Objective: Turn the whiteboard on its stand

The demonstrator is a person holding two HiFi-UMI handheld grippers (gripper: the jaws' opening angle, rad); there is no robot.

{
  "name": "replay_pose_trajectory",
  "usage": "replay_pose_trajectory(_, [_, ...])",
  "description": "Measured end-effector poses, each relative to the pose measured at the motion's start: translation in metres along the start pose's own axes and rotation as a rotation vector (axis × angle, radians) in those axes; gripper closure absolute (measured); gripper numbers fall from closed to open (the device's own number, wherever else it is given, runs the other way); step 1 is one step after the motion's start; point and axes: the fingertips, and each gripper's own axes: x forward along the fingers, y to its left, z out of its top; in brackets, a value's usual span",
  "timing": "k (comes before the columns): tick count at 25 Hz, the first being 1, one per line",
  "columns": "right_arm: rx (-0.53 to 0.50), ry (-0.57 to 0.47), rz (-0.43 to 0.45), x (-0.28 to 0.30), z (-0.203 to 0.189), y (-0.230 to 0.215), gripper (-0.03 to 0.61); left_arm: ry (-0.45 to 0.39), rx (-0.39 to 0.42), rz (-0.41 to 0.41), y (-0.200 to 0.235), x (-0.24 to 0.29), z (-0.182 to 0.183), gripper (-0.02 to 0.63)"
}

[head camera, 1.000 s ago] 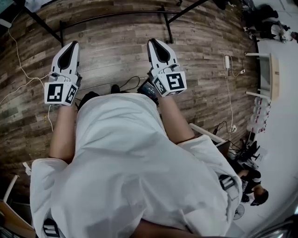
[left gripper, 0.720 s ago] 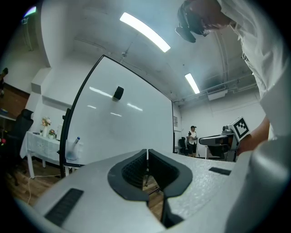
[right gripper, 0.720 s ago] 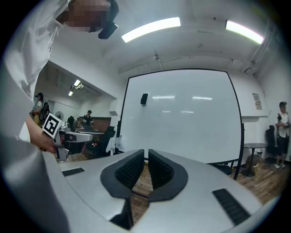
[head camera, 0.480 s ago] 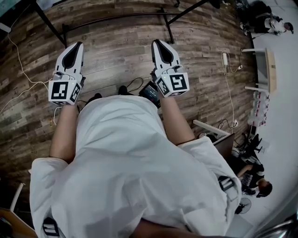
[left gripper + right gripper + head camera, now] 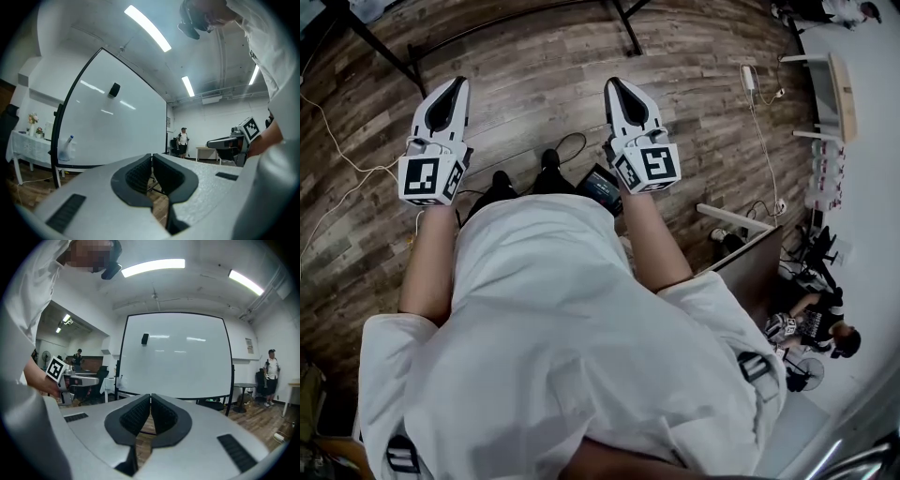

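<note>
Though left claw (image 5: 152,156) and right claw (image 5: 150,396) meet (empty), whiteboard (image 5: 176,355) stands apart, cable (image 5: 572,142) nearby.

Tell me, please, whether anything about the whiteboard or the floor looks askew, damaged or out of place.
Nothing looks damaged: the whiteboard stands upright, blank but for one small black item. Only loose cables trail across the wood floor.

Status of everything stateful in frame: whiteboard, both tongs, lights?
whiteboard: upright on its stand, untouched by either tongs.
left tongs: shut, empty.
right tongs: just closed, now shut, empty.
ceiling lights: on.
</note>
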Motion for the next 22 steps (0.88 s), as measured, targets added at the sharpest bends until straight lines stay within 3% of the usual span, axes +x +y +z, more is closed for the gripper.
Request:
replay_pose_trajectory(15, [-0.020, 0.001, -0.049, -0.062, -0.014, 0.012, 0.572, 0.027, 0.026, -0.035, -0.049, -0.033, -0.014, 0.597])
replay_pose_trajectory(22, [-0.004, -0.020, -0.054, -0.122, -0.007, -0.019, 0.572, 0.018, 0.023, -0.075, -0.123, -0.031, 0.000, 0.597])
